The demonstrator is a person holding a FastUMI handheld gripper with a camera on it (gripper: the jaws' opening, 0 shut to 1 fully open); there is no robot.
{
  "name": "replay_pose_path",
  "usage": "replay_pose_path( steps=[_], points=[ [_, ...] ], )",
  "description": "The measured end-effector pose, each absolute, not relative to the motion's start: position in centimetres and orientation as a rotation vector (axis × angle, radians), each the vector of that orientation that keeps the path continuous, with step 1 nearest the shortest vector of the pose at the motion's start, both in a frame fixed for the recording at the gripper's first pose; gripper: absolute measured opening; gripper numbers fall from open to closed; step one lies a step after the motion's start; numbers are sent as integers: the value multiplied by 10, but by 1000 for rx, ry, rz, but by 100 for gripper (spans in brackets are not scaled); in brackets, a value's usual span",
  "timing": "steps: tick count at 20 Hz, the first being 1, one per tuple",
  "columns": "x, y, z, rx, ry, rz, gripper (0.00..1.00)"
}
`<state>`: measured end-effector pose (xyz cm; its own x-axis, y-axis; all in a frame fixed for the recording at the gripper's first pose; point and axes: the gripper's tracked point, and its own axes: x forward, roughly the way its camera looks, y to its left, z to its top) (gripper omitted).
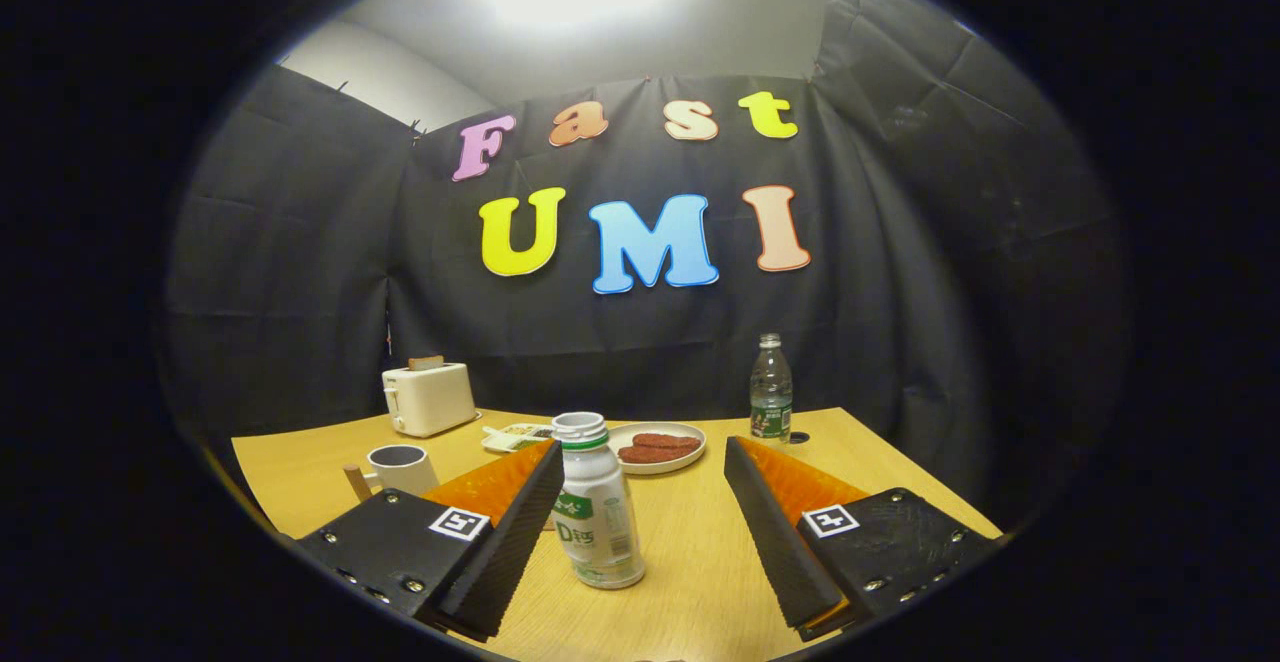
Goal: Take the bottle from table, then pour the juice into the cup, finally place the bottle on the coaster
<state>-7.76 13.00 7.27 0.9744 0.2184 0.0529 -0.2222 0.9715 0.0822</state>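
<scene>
So the gripper (pixel 640 502) is sitting low over the wooden table (pixel 700 582) with its two fingers spread wide apart, nothing clamped between them. The little white juice bottle (pixel 597 502) with the green band under its neck is standing upright on the table in the gap between the fingers, way closer to the left finger, pretty much right up against its inner face, while the right finger is well clear of it. Its top looks open, no cap on it. Just beyond the left finger there's a white cup (pixel 400 467) with a wooden handle sticking out to the left, dark inside. A bit farther back, past the bottle, sits a white plate (pixel 657 447) with a couple of reddish sausage-looking pieces, and just left of that a small tray (pixel 515 435) of something hard to make out. Far left is a cream toaster (pixel 429 397) with a slice poking out the top. Far right stands a clear water bottle (pixel 771 388), with a small dark round thing (pixel 798 437) on the table beside it.
</scene>
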Motion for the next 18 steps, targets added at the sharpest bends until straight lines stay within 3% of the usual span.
replay_pose_path(
  steps=[18],
  points=[
    [-28,184,16,108,68,270,98]
  ],
)
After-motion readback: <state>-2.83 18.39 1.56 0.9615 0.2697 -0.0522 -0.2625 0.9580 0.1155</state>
